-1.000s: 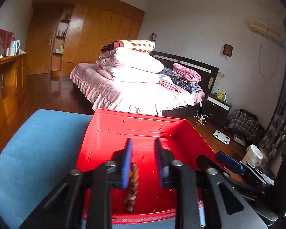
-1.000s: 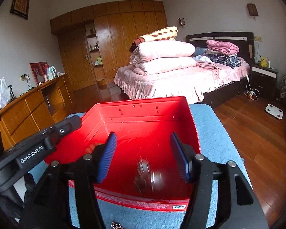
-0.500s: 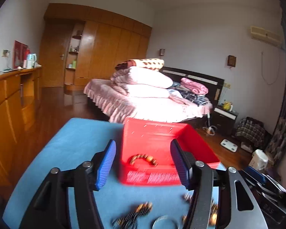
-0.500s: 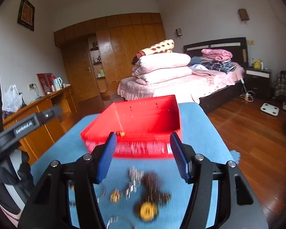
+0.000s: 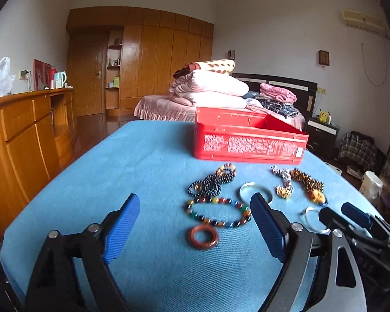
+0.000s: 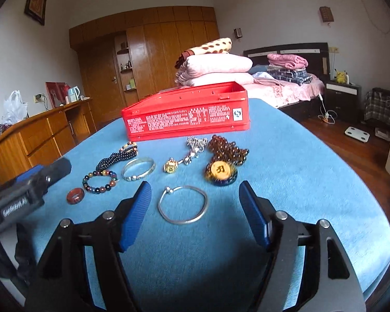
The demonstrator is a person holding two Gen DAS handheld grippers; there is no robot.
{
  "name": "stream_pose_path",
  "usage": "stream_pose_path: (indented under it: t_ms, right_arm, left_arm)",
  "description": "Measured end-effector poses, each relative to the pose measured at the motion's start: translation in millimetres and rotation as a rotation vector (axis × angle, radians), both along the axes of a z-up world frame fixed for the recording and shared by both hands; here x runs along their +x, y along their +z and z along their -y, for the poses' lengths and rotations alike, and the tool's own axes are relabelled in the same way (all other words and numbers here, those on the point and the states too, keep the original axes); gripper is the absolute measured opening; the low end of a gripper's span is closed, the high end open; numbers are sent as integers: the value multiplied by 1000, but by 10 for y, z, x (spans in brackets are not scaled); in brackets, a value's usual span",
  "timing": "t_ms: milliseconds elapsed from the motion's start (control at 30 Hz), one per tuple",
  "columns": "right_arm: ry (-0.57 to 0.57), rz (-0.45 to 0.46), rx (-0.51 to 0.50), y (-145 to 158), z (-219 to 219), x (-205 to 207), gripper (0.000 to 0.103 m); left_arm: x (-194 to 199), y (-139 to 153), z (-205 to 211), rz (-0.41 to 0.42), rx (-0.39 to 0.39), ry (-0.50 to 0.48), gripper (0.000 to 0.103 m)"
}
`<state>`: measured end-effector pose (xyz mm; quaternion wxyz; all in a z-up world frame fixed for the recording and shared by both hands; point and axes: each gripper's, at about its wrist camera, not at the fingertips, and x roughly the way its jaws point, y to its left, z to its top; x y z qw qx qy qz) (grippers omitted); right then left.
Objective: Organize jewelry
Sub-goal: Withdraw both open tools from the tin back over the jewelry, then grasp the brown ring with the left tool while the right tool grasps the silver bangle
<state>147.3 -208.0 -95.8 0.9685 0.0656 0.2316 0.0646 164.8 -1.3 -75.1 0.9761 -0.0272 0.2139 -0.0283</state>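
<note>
Both my hand-held grippers, left (image 5: 192, 223) and right (image 6: 195, 208), opening and empty: jewelry lies loose on bench (image 6: 299, 171) below red box (image 6: 187, 121), awaiting pickup

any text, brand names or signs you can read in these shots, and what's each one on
"GenRobot.AI", blurred and only partly legible: on the side of the left gripper, seen from the right wrist view.
Dense white print on the red box: too small to read.
Round logo on its white sticker: not readable.
Gold character on the round pendant: blurred.
</note>
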Motion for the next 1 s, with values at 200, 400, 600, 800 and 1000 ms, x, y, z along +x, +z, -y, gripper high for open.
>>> stream_pose_path:
  t_ms: [200,400,600,800,1000]
  right_arm:
    - [-24,-5,-44,-77,-104,28,68]
    - [-35,-7,-62,-97,-147,76,62]
    - [-44,-5,-104,-107,-193,82,59]
    - [-56,-10,-133,-127,-242,97,57]
    - [-42,2,-146,-147,-247,79,46]
  left_arm:
    - [14,-143,-65,-24,-8,16,85]
    - [20,-186,-46,-27,-1,20,85]
    - [5,-204,-24,-16,14,27,85]
    - [33,-218,-8,-33,24,31,85]
    - [87,-224,67,-65,24,-2,85]
